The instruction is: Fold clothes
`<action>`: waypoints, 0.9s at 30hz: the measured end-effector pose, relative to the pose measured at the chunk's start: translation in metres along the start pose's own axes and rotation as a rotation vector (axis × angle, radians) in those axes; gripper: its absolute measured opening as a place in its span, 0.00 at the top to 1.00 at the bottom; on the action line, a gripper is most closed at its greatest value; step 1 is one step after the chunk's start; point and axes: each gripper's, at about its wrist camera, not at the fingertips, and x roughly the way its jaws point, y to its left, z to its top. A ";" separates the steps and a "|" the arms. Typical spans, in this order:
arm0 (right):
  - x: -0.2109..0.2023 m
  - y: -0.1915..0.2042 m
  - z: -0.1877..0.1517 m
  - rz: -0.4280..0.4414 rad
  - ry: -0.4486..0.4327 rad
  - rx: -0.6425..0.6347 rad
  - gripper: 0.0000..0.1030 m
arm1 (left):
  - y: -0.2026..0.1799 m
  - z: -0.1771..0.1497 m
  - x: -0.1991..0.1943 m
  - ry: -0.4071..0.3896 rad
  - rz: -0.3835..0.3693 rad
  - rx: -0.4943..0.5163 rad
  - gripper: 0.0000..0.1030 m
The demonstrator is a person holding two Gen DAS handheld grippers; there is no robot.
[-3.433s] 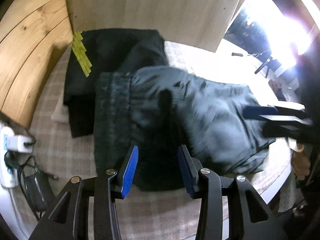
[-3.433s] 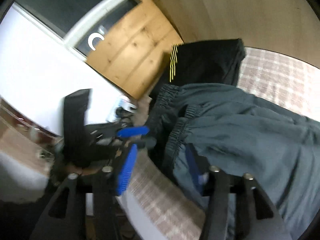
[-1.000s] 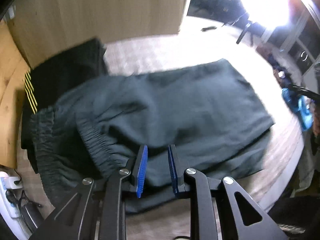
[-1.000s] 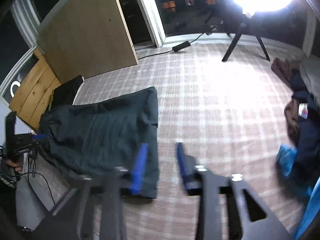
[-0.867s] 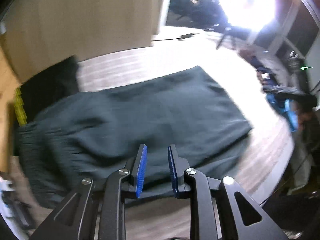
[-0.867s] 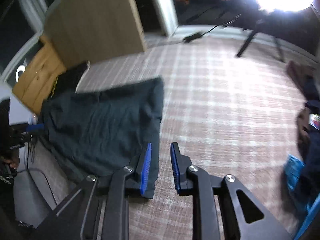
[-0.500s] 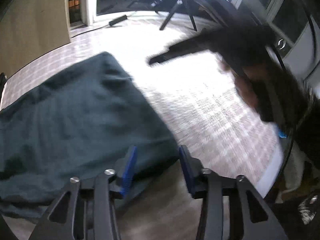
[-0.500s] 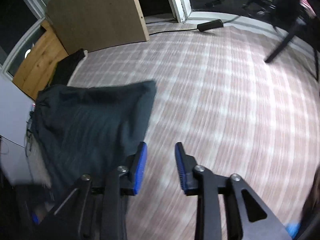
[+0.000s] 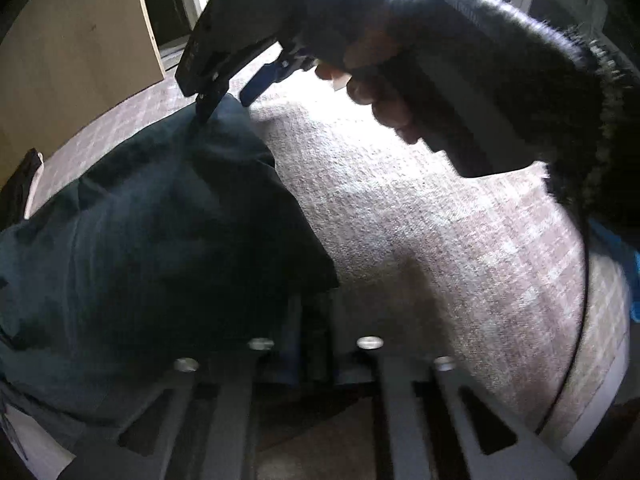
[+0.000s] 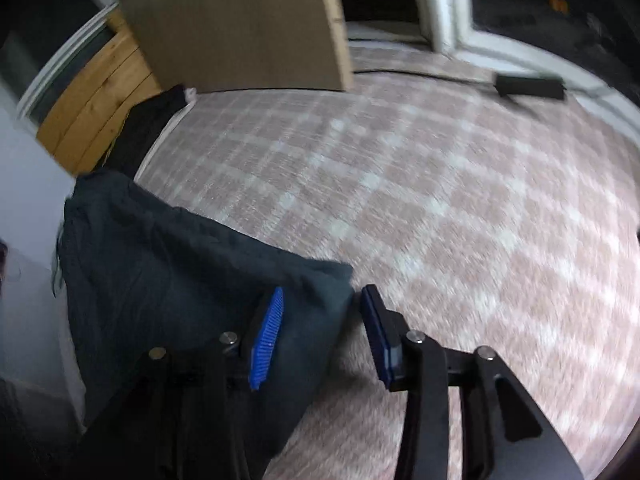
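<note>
A dark teal garment (image 9: 160,240) lies spread on a pink checked surface (image 9: 440,240). In the left wrist view my left gripper (image 9: 312,320) sits in shadow at the garment's near hem corner, shut on the cloth. My right gripper (image 9: 224,100), held by a hand (image 9: 380,92), touches the garment's far corner. In the right wrist view that garment corner (image 10: 316,284) lies between the blue pads (image 10: 266,336) of the right gripper (image 10: 320,320). Its jaws are closing, with a gap still showing beside the cloth.
A light wooden board (image 10: 240,20) leans at the back, with pine planks (image 10: 96,108) to its left. A black garment (image 10: 148,128) lies by the planks. A black block on a cable (image 10: 528,84) rests at the far edge. A fuzzy dark sleeve (image 9: 560,80) fills the upper right.
The left gripper slid along the garment from the waistband side to the hem corner, opened, then shut there. The right gripper came down to the opposite hem corner.
</note>
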 end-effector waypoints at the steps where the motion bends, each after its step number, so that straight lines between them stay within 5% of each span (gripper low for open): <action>1: 0.002 0.001 0.002 -0.004 0.006 -0.017 0.84 | 0.004 0.000 -0.001 0.002 -0.014 -0.016 0.96; 3: 0.001 -0.005 0.007 0.041 0.010 0.006 0.94 | 0.015 0.000 -0.009 -0.002 -0.061 -0.073 0.96; 6: -0.003 -0.019 0.011 0.119 -0.007 0.092 0.95 | 0.035 -0.001 -0.024 -0.029 -0.119 -0.148 0.96; 15: -0.010 -0.004 0.026 0.125 -0.018 0.150 0.95 | 0.071 -0.005 -0.050 -0.086 -0.231 -0.241 0.97; 21: -0.047 0.056 0.063 0.175 -0.103 0.106 0.95 | 0.133 -0.028 -0.110 -0.192 -0.250 -0.316 0.96; 27: -0.052 0.166 0.104 0.209 -0.158 -0.014 0.95 | 0.230 -0.074 -0.166 -0.264 -0.181 -0.353 0.96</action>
